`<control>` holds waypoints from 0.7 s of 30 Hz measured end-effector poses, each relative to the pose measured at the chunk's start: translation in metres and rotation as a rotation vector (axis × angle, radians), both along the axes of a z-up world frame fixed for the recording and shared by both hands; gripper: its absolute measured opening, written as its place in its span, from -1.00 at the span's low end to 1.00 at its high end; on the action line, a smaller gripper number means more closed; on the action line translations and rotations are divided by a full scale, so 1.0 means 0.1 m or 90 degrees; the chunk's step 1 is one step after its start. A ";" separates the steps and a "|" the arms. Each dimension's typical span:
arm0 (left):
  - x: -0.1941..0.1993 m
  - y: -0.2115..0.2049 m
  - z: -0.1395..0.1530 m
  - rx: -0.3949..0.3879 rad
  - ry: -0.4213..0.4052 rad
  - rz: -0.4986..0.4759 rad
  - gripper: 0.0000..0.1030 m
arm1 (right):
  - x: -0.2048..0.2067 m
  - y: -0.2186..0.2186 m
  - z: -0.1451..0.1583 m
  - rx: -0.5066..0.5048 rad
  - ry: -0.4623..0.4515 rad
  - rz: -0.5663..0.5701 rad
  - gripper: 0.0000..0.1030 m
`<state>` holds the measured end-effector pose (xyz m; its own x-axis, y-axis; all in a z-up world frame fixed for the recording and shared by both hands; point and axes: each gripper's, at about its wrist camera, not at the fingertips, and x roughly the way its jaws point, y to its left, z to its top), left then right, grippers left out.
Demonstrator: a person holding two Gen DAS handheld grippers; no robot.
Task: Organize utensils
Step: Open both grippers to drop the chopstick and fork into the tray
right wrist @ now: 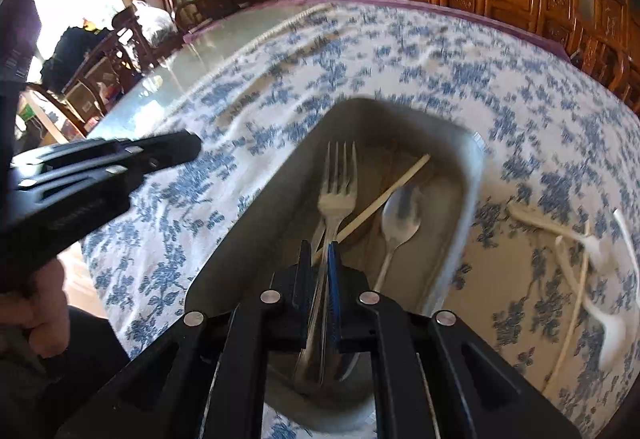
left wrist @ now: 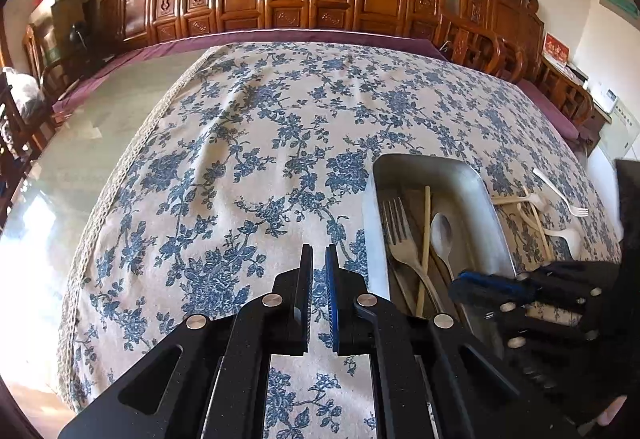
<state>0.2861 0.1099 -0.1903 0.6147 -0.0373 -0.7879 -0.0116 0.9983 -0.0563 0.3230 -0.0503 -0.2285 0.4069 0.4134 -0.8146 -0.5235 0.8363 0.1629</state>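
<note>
Over the tray (right wrist: pixel 460 175), lower the fork (right wrist: pixel 338 195) flat beside the spoon (right wrist: pixel 400 215); right claw (right wrist: pixel 320 259) pinching its handle, left claw (left wrist: pixel 319 259) pressed together, empty.

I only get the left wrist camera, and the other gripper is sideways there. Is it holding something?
Observer: Yes. The right gripper is shut on the handle of the metal fork, above the tray.
Operator: Can you see my gripper from there?
Observer: Yes. The left gripper hangs over the tablecloth, left of the tray, and a person's hand grips its handle.
</note>
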 end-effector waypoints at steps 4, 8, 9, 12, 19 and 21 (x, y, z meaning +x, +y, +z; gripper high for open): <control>0.00 -0.12 0.01 -0.006 -0.007 -0.015 -0.89 | 0.05 -0.36 0.22 -0.010 -0.043 -0.011 -0.80; 0.00 -0.29 0.03 -0.007 -0.014 -0.034 -0.62 | 0.24 -0.82 0.28 -0.052 -0.071 -0.043 -0.80; 0.02 -0.35 0.03 -0.009 -0.014 -0.040 -0.62 | 0.30 -0.94 0.26 -0.068 -0.076 -0.052 -0.80; 0.03 -0.50 0.04 -0.012 -0.016 -0.057 -0.60 | 0.52 -1.26 0.14 -0.110 -0.077 -0.069 -0.80; 0.06 -0.85 0.01 -0.006 -0.015 -0.093 -0.55 | 0.93 -1.52 -0.25 -0.200 -0.048 -0.009 -0.64; 0.07 -0.93 -0.01 -0.004 -0.012 -0.101 -0.55 | 1.01 -1.48 -0.33 -0.212 -0.039 0.017 -0.46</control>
